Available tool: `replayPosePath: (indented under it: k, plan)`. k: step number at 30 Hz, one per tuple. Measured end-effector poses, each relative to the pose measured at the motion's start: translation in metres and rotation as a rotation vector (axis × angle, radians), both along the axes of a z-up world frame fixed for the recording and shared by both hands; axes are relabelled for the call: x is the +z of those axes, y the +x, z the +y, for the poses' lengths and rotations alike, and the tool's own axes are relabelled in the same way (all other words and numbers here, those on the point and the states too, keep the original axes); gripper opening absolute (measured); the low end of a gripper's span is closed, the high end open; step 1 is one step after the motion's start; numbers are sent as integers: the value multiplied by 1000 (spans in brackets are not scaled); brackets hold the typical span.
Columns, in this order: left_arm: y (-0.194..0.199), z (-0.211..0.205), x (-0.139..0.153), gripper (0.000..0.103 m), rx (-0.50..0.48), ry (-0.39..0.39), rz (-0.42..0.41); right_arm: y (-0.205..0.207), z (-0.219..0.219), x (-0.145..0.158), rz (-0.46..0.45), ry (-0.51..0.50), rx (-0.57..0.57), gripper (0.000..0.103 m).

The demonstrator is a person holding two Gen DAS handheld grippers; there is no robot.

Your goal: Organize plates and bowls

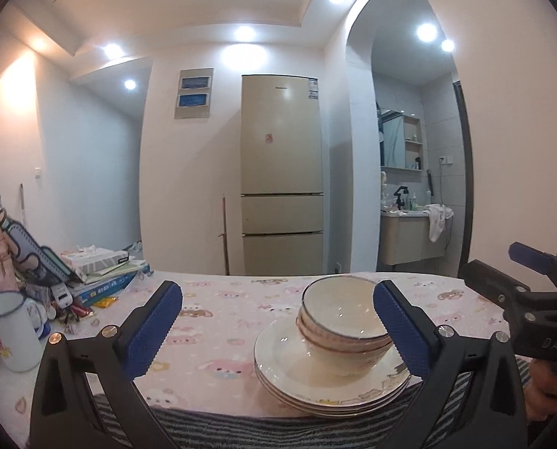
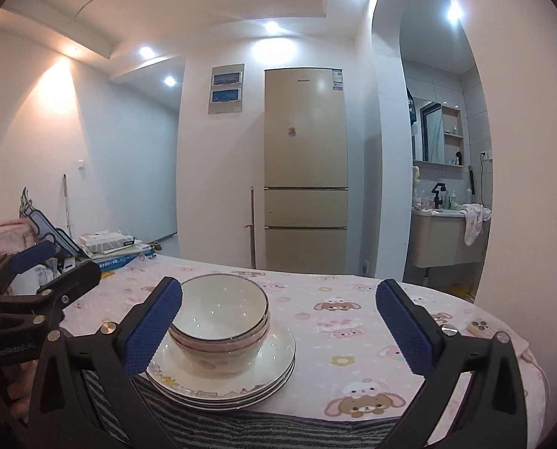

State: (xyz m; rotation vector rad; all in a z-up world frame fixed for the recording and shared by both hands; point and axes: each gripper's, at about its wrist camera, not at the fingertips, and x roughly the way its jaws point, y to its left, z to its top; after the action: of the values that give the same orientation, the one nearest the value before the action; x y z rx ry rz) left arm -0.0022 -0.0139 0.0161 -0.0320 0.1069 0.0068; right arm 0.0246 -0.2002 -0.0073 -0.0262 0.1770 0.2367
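- While both grippers are hanging back at the near edge of the surface (image 2: pixel 353 321), the crockery is already sitting in one pile: the bowls (image 2: pixel 220 331) are nesting inside one another, and the nest is resting on the stacked plates (image 2: pixel 274 370).
- The pile is standing close to the near edge, on the pink cartoon-print cloth, just above a grey striped fabric (image 2: pixel 241 426) that is hanging along the edge.
- The left gripper (image 1: pixel 276 331) is keeping its fingers (image 1: pixel 153 327) spread wide; in the left wrist view the pile is sitting towards the right-hand finger, which is overlapping the bowls' rim in the picture, though I cannot tell whether it is touching. Nothing is being pinched.
- The right gripper (image 2: pixel 278 331) is likewise holding its fingers (image 2: pixel 404 327) spread as wide as they seem to go, with the pile lying towards its left-hand finger and nothing gripped.
- Judging from how things lie, the sorting is looking essentially done: bowls with bowls, plates with plates, combined into one tidy stack, with no loose dish visible elsewhere on the surface.
- What may be left, if anything, is shifting the pile away from the edge or carrying it off to storage; the pictures are not showing a destination.
- A white mug (image 1: pixel 7 331), books and clutter are occupying the far left, and a phone (image 2: pixel 482 327) is lying to the right, all well apart from the pile.
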Motion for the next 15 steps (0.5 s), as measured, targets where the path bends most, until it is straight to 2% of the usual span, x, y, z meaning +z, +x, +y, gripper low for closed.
replayPosePath:
  k: [5,8,15]
  plan:
    - [-2,0,-7,103,-8,-9,-1,3,-4,-20,58,10,-31,103]
    - [-2,-2,-8,103,-5,4,-6,-2,-12,-19,44,50,-27,103]
    - [5,-6,-12,103,1,31,25,-4,-2,-20,35,10,-12,103]
